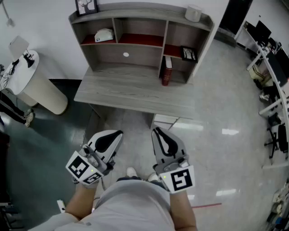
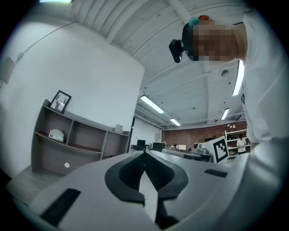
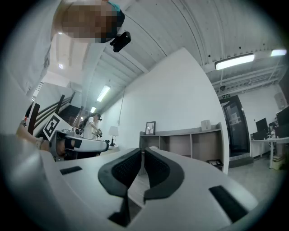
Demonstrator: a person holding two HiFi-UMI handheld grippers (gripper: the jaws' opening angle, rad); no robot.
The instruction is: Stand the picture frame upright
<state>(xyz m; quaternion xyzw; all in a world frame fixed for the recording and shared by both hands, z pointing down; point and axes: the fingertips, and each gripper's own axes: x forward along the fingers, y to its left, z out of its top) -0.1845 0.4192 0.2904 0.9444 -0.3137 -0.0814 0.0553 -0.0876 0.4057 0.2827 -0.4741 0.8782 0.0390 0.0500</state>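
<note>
The black rectangular picture frame (image 1: 188,53) is lying flat, its pale picture facing up, on the red-lined shelf board (image 1: 173,49) in the right-hand compartment of the grey wooden desk hutch (image 1: 135,9), sitting toward that board's right end.

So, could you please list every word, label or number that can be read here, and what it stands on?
None can be read.
Black-and-white square markers: patterns only, no letters.
Red book standing on the grey wooden desk: spine too small to read.
Small green sign above the dark door: too blurred.
</note>
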